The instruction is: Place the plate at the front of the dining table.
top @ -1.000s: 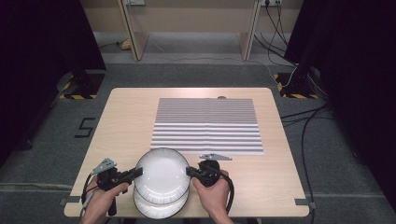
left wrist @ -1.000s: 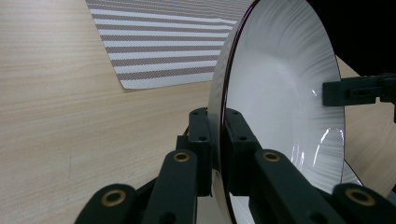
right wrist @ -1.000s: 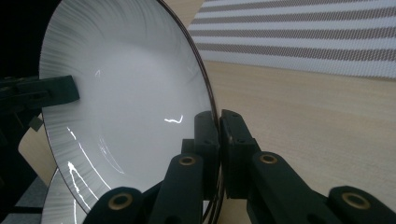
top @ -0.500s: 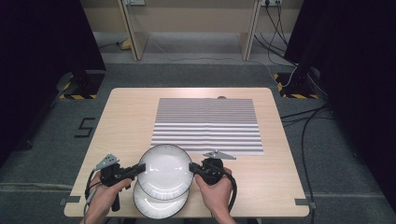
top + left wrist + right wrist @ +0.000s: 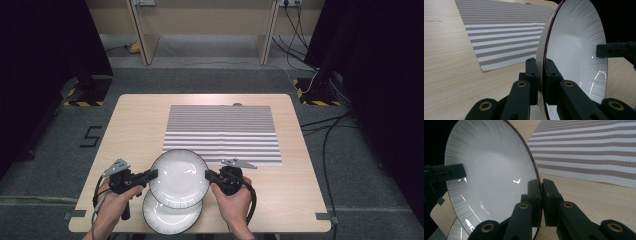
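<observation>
A white plate with a dark rim [image 5: 179, 177] hangs just above the table's near edge, held from both sides. My left gripper [image 5: 153, 173] is shut on its left rim; in the left gripper view the jaws pinch the plate's edge [image 5: 541, 75]. My right gripper [image 5: 208, 175] is shut on the right rim, and the right gripper view has the black jaws clamped on that edge [image 5: 540, 192]. A second, matching plate [image 5: 169, 216] lies on the table beneath it, partly covered. The striped placemat [image 5: 222, 132] lies flat just beyond the plates.
The wooden table [image 5: 135, 130] has bare wood to the left and right of the mat. The person's hands come in at the near edge. Cables trail on the floor at the right [image 5: 325, 125]. Desk legs stand beyond the far edge.
The held plate has shifted a little away from the person and to the right, toward the mat, uncovering more of the plate beneath. Both grippers moved along with it.
</observation>
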A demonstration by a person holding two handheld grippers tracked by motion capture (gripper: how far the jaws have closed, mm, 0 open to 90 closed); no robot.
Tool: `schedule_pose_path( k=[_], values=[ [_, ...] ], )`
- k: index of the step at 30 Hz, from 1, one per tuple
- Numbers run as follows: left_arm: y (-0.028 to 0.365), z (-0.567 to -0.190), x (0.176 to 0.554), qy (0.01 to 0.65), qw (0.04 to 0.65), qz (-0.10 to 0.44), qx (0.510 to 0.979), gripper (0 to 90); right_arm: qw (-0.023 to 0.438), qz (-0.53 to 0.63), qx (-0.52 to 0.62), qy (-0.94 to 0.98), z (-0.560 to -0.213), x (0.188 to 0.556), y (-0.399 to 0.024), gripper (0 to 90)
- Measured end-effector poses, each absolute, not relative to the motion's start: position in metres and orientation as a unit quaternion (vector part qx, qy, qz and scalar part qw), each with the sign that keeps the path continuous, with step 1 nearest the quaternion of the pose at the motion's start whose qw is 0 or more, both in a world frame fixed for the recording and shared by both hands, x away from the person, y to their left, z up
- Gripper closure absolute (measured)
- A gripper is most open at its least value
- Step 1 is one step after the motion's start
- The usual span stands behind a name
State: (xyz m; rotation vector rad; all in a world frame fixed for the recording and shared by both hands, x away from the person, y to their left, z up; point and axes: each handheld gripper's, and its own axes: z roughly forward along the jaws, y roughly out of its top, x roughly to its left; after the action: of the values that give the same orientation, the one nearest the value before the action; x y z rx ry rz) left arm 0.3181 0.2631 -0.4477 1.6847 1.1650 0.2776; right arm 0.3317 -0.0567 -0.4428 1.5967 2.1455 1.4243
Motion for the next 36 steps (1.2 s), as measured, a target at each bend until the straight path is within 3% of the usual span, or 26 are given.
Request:
schedule_pose_path(
  k=[36],
  values=[
    [0.237, -0.437, 0.344, 0.454, 0.529, 0.133, 0.705, 83.6, 0.115, 0.477, 0.528, 0.694, -0.43, 0.343, -0.077, 85.6]
  ],
)
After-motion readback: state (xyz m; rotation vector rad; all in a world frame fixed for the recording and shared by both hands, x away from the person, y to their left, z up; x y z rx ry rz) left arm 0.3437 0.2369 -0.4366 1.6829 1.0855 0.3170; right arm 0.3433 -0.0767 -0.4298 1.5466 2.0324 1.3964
